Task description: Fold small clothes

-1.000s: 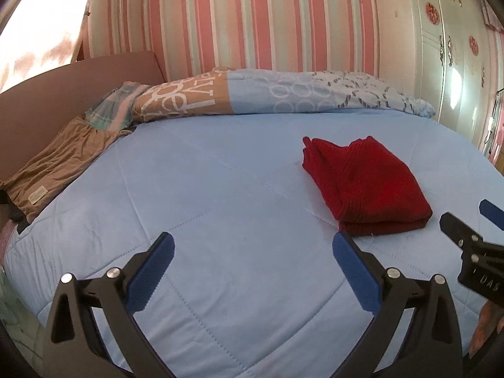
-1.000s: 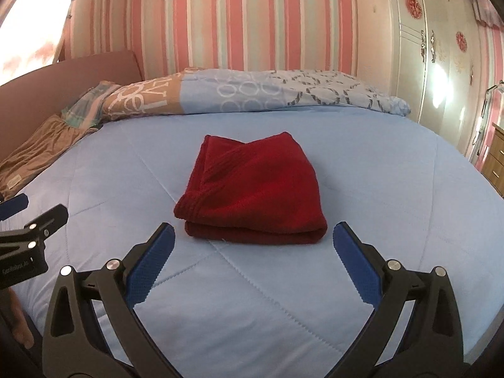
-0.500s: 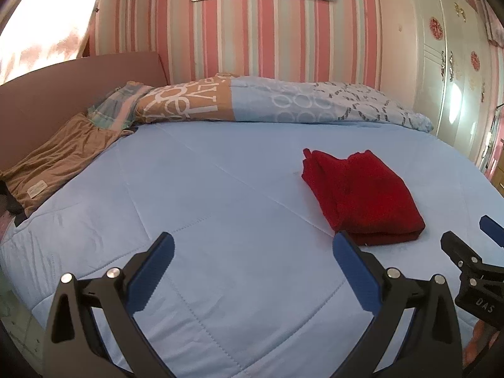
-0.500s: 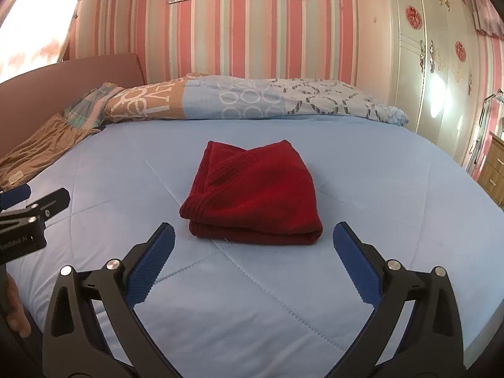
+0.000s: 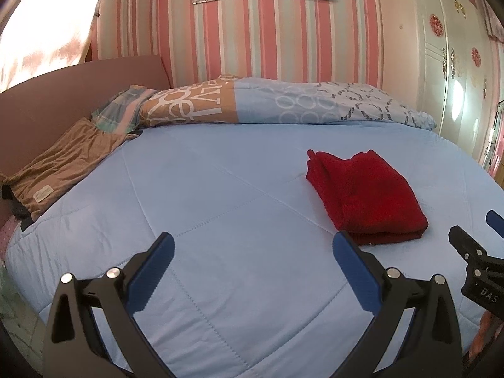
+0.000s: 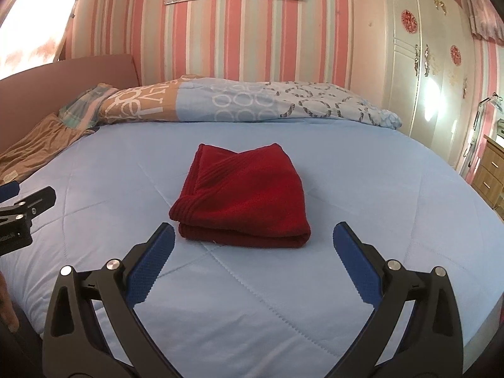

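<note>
A dark red knitted garment point(image 6: 244, 198) lies folded into a neat square on the light blue quilt point(image 6: 362, 189); in the left wrist view the same red garment point(image 5: 365, 195) sits to the right. My right gripper point(image 6: 252, 267) hovers open just short of its near edge, with nothing between its blue pads. Further left, over bare quilt, my left gripper point(image 5: 252, 271) is open and empty too. Each gripper's tip shows at the edge of the other's view.
A brown garment point(image 5: 60, 167) lies crumpled at the bed's left side by the pink headboard point(image 5: 63, 94). A patterned rolled duvet point(image 5: 283, 104) runs along the far side. White wardrobe doors point(image 6: 441, 72) and a wooden drawer unit point(image 6: 491, 170) stand to the right.
Both grippers have drawn back and risen slightly, so more of the wall and picture shows. The red garment has stayed put and both grippers stay open.
</note>
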Motion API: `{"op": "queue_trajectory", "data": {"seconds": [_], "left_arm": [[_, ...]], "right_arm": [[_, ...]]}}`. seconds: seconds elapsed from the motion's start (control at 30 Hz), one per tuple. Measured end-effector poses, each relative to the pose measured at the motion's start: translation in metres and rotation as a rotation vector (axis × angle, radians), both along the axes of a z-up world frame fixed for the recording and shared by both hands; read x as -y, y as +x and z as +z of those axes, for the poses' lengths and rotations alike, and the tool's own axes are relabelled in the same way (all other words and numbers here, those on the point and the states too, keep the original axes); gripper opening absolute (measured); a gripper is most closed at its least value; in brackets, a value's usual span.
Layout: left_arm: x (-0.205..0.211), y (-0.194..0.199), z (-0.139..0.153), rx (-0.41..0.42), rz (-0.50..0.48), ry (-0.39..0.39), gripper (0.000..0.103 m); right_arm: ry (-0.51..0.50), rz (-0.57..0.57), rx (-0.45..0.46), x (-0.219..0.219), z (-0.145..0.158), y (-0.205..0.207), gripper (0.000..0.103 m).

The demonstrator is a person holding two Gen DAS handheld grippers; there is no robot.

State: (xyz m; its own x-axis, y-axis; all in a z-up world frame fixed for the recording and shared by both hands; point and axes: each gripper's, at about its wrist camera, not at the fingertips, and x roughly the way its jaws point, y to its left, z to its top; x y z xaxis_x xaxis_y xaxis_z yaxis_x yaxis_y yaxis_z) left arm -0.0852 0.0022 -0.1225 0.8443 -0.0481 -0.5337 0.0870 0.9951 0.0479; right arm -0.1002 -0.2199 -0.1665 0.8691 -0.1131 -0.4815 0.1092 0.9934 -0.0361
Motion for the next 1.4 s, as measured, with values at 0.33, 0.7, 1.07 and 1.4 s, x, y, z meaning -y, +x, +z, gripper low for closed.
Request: {"op": "queue_trajectory", "data": {"seconds": [0.33, 0.7, 1.07, 1.4], "left_arm": [[0.0, 0.0, 0.004, 0.005, 0.005, 0.004, 0.101], [-0.007, 0.005, 0.005, 0.001, 0.02, 0.007, 0.101], [-0.006, 0.005, 0.003, 0.0, 0.019, 0.01, 0.101], [-0.007, 0.005, -0.001, 0.0, 0.015, 0.003, 0.101]], "right_arm": [[-0.001, -0.004, 0.001, 0.001, 0.004, 0.002, 0.1], [-0.001, -0.005, 0.009, 0.002, 0.008, 0.003, 0.1], [0.005, -0.011, 0.013, 0.002, 0.01, 0.004, 0.1], [0.006, -0.015, 0.017, 0.004, 0.011, 0.002, 0.1]]}}
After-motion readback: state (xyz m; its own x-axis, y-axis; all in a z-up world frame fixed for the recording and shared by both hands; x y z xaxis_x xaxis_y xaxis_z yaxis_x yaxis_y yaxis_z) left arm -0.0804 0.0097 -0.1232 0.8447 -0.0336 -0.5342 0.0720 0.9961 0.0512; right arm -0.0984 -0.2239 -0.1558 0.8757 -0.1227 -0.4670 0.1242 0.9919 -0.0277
